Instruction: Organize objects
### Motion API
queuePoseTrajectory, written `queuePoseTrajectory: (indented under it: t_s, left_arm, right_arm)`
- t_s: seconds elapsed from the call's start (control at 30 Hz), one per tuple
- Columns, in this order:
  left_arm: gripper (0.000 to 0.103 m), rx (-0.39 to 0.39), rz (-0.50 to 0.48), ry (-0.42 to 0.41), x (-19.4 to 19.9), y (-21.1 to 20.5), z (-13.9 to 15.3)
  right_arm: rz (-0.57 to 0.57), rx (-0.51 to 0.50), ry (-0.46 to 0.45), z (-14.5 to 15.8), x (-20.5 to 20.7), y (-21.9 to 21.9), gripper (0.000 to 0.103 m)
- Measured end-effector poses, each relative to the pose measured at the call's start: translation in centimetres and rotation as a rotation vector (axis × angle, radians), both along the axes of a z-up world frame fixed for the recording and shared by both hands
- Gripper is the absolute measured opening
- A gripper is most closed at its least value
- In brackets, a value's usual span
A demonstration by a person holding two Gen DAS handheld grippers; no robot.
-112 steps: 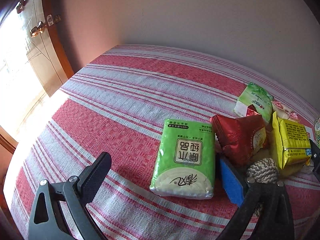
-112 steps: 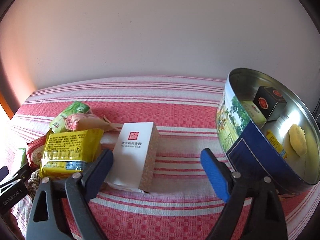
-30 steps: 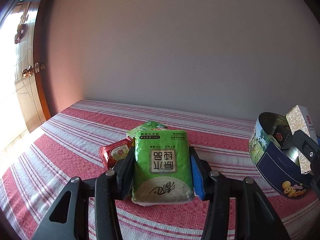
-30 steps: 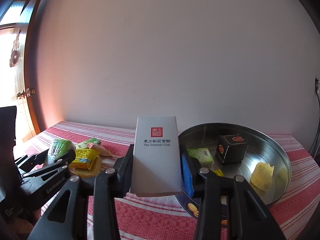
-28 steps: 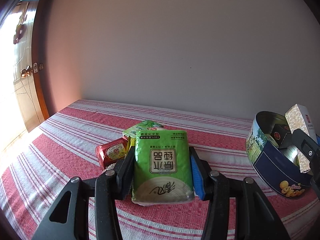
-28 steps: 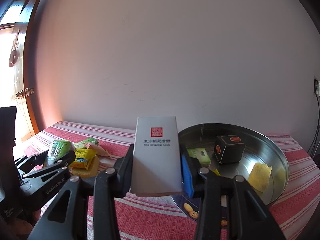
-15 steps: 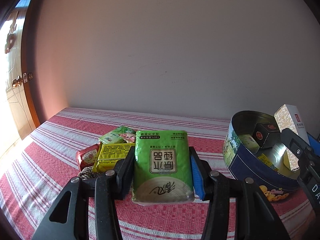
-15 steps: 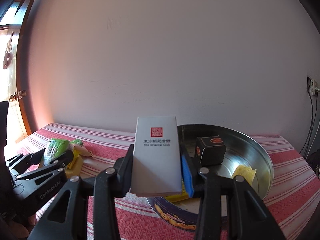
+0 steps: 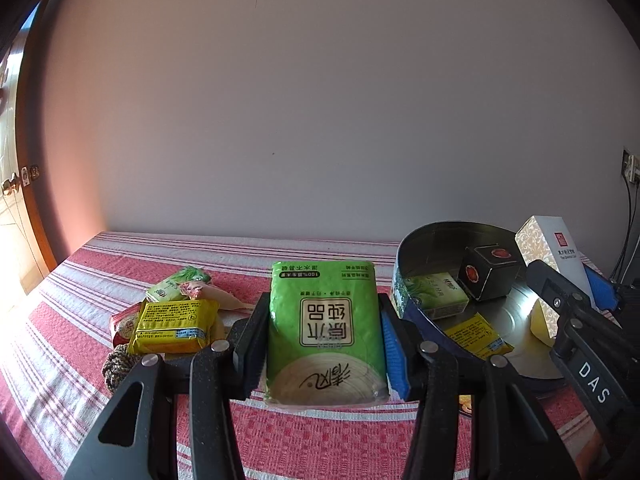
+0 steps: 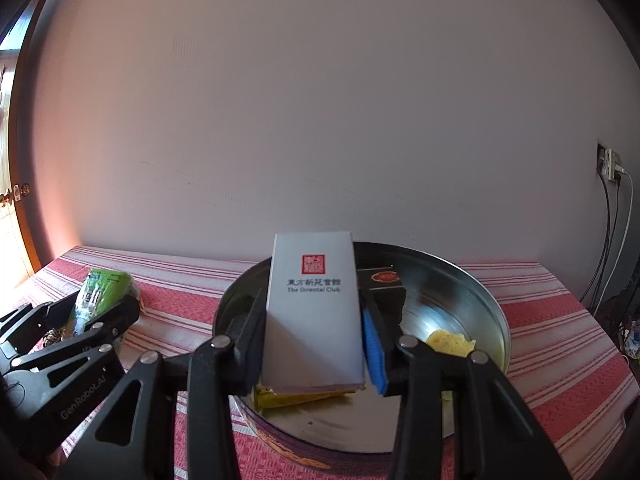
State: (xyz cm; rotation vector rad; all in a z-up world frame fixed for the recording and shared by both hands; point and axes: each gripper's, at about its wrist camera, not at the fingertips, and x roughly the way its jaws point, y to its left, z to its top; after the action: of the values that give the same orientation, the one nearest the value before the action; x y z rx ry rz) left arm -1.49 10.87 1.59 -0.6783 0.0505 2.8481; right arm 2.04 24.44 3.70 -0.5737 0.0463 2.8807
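White box (image 10: 316,312) sits clamped in right gripper (image 10: 314,344), seemingly above tin (image 10: 480,300).

Counter (image 9: 280,432) w/ red-and-white striped cloth runs under both tongs to the wall. Left of the left tongs (image 9: 324,332): heap of snack packets (image 9: 172,320) and a rope ball (image 9: 120,364) on the cloth. Right of them, below the right tongs (image 10: 316,320): round tin (image 10: 496,320) standing on the cloth.

The left claw (image 9: 322,338) grips a green tissue pack (image 9: 326,332) beside the round tin (image 9: 404,304).
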Motion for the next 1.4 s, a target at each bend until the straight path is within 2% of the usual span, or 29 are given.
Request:
queuePoseTrajectory:
  t_s: [0.53, 0.83, 1.4]
  left_arm:
    - [0.052, -0.005, -0.113, 0.022, 0.4, 6.2, 0.7]
    - [0.052, -0.022, -0.164, 0.01, 0.1, 10.0, 0.2]
    - [0.052, -0.096, -0.172, -0.067, -1.7, 13.9, -1.7]
  right_arm:
    - [-0.112, 0.016, -0.035, -0.6, -1.0, 5.5, 0.042]
    - [-0.173, 0.033, -0.07, -1.0, -1.6, 8.6, 0.042]
    - [-0.222, 0.021, -0.145, -2.4, -3.4, 12.6, 0.042]
